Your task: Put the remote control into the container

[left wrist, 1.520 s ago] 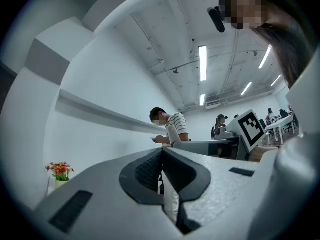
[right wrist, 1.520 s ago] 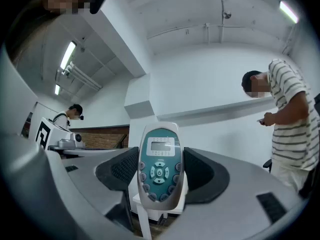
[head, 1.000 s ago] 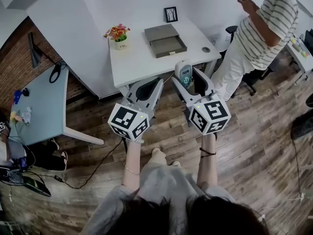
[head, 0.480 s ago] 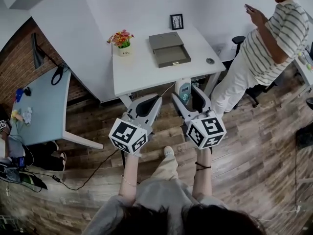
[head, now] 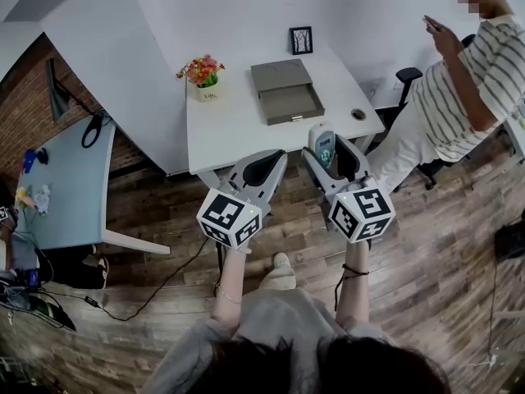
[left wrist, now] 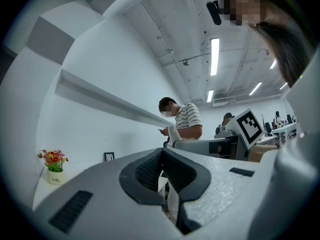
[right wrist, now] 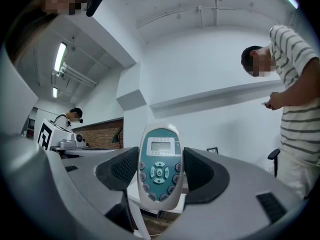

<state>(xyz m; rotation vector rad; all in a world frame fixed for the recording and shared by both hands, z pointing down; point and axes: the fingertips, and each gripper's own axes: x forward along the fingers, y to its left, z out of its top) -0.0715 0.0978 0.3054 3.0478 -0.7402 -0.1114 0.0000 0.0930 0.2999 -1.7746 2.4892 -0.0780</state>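
My right tool [head: 330,148] grips the remote [right wrist: 158,156]; the pads press its two long sides, and it stands upright between them with its small screen up and its teal button face turned to the tool's camera. From the head view the remote sits over the near right edge of the white counter [head: 234,117], near and a little right of the container [head: 285,91], and apart from it. The container is a flat grey box lying on the far middle of the counter; its drawer is pulled out on the near side. My left tool [head: 261,165] is closed with nothing in it; its dark pads meet at the tips; it hangs just left of the right tool, over the counter's near edge. On the far left of the counter stands a flower pot [head: 205,79]; a small framed picture [head: 301,39] stands at the far edge behind the container; a small round thing [head: 358,114], too small for me to tell, lies at the right edge. A person in a striped shirt [head: 472,76] stands right of the counter, hands raised on a phone. A pale blue counter [head: 74,179] stands well apart to the left; the floor [head: 443,245] is wood.
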